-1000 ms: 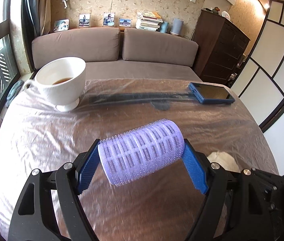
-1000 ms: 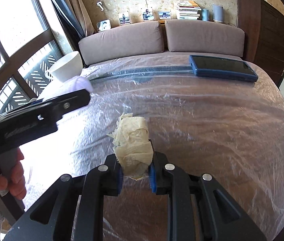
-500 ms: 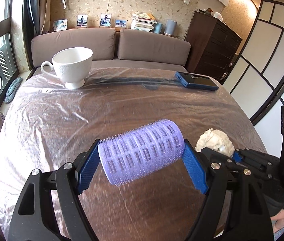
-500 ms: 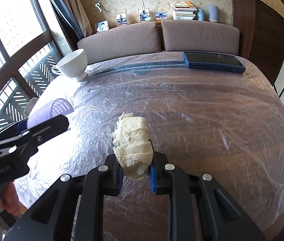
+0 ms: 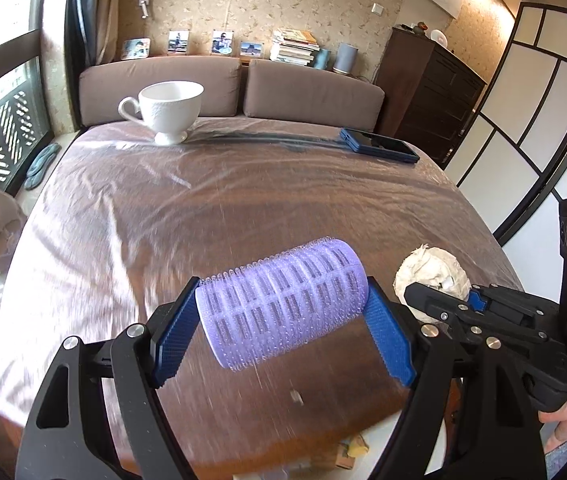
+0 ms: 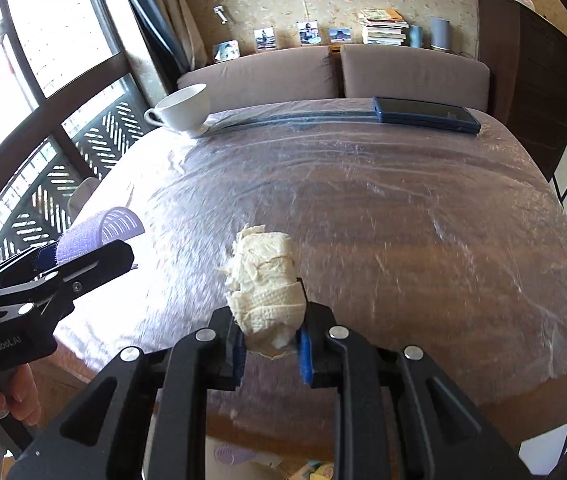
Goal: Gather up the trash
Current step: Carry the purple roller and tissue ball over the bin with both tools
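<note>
Cream crumpled tissue wad (image 6: 265, 280); ribbed purple hair roller (image 5: 283, 304), bristly.

— Any lettering you can read anywhere?

— Just one mark. In the right wrist view, the black body of the left gripper (image 6: 83, 254) carries pale letters that read "GenRobot.AI", low on its side, just above the hand (image 6: 1, 402) that holds it.

— What about the stacked books (image 6: 383, 26) on the ledge behind the sofa, or the framed photos (image 6: 307, 34)?

— Too small and blurred; no title or caption comes through.
</note>
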Demonstrator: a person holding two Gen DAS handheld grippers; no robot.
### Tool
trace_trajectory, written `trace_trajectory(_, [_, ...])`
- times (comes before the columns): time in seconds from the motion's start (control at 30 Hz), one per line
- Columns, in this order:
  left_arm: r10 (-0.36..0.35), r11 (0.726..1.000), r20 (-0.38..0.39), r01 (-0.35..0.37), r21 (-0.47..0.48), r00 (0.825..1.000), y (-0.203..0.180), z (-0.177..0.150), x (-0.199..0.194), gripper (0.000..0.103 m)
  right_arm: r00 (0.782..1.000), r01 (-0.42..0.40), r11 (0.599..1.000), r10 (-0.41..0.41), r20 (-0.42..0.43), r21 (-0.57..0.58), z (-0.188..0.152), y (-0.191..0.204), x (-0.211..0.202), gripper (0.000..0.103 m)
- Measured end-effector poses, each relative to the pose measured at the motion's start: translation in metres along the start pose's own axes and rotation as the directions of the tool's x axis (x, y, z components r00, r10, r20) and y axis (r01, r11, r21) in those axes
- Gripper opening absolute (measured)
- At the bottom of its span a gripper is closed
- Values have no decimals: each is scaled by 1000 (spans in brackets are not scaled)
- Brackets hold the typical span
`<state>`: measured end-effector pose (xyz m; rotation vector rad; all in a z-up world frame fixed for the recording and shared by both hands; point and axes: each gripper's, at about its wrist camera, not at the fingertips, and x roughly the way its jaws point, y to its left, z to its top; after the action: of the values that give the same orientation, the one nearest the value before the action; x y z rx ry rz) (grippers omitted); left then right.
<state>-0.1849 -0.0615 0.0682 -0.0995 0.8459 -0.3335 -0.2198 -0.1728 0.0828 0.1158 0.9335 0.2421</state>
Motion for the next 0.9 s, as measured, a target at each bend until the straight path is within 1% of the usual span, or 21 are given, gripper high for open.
trace_trajectory(0.13, [32, 999, 2, -32, -34, 999, -15, -29, -20, 80, 1000, -30, 999, 30, -4, -27, -23, -1, -20, 21])
trace_trajectory(0.3, [69, 996, -6, -69, -49, 998, -39, -68, -43, 80, 998, -58, 997, 58, 0, -44, -61, -9, -52, 21])
trace_trajectory(0.47, [90, 994, -27, -92, -60, 996, -57, -98, -57, 80, 997, -71, 996, 70, -23, -49, -99, -20, -76, 21])
trace_trajectory(0.7, [96, 994, -64, -99, -48, 993, -68, -122, -63, 80, 995, -73, 996, 70, -67, -43, -136, -28, -91, 21])
trace_trajectory(0.9, [94, 995, -98, -98, -31, 991, -70, -134, -58, 80, 993, -56, 998, 53, -102, -21, -151, -30, -85, 21])
